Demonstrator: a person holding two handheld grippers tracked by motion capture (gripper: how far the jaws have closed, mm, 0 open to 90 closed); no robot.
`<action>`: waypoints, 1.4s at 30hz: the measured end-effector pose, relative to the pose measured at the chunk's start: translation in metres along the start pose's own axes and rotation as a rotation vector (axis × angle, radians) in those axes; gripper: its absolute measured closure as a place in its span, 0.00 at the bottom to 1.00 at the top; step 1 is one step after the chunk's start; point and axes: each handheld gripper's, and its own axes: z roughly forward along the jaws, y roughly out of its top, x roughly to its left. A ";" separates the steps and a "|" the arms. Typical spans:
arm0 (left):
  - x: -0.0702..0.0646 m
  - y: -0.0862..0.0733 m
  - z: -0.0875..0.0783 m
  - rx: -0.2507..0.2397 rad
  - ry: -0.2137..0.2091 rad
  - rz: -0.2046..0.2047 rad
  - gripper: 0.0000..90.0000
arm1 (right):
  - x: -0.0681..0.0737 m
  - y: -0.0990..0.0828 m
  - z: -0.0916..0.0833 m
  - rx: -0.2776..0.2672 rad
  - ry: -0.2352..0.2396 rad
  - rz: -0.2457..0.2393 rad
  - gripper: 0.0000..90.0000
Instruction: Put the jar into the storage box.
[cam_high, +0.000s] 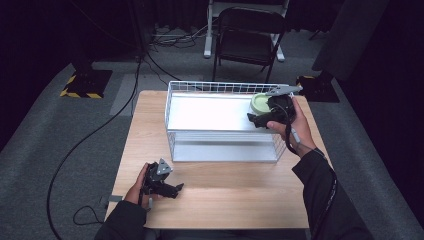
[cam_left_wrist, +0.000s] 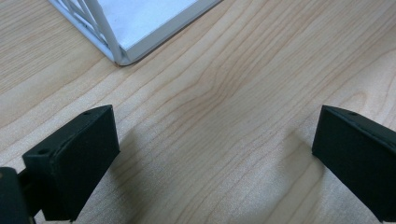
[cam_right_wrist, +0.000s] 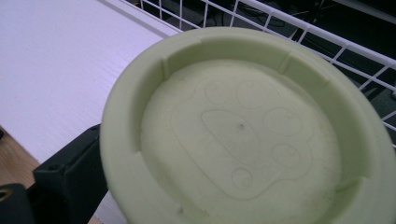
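The right gripper (cam_high: 264, 114) pinches the green dish (cam_right_wrist: 243, 135) by its rim over the wire rack (cam_high: 172, 107); it might slip. The left gripper (cam_left_wrist: 212, 154) rests spread on the table (cam_left_wrist: 224, 93).

Grey carpet floor (cam_high: 45, 130), black folding chair (cam_high: 248, 37), dark curtained walls.

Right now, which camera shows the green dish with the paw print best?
The right gripper view: the green dish is close up, with its paw print and raised rim clear. In the high view it is a small green circle at the right claw, over the wire rack's white shelf.
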 end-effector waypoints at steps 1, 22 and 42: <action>0.000 0.000 0.000 0.000 0.000 0.000 0.00 | 0.000 0.000 -0.001 0.000 0.003 -0.005 0.03; 0.000 0.000 0.000 0.001 0.000 0.001 0.00 | -0.005 -0.003 -0.021 -0.037 -0.001 -0.016 0.03; 0.000 0.000 0.000 0.001 0.001 0.000 0.00 | 0.002 -0.015 -0.045 -0.048 -0.018 -0.092 0.03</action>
